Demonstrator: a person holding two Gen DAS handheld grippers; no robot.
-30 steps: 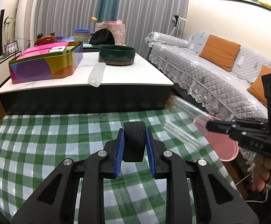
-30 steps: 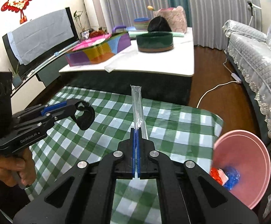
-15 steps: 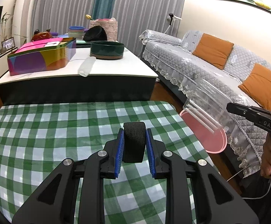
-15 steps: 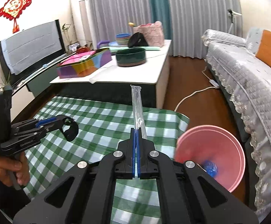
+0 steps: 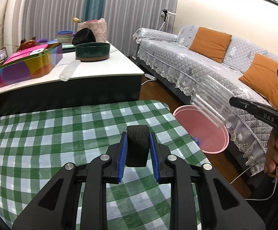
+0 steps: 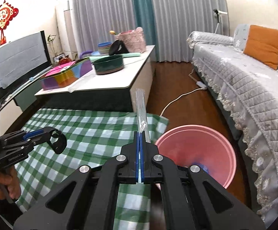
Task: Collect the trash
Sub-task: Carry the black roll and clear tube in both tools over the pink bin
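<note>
I hold a clear plastic wrapper (image 6: 141,113) pinched in my right claw (image 6: 139,137), just beside the pink round bin (image 6: 211,143). My left claw (image 5: 138,147) grips a black woven strap loop (image 5: 138,145). Next I should bring the wrapper above the bin and let go.

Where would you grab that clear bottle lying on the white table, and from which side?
Judging by its pose, take the bottle across its middle, coming from above. It lies flat on the table, long and round, so jaws set crosswise to its length should close on the narrow width. The tin sits close on one side, so a sideways approach looks cramped.
</note>
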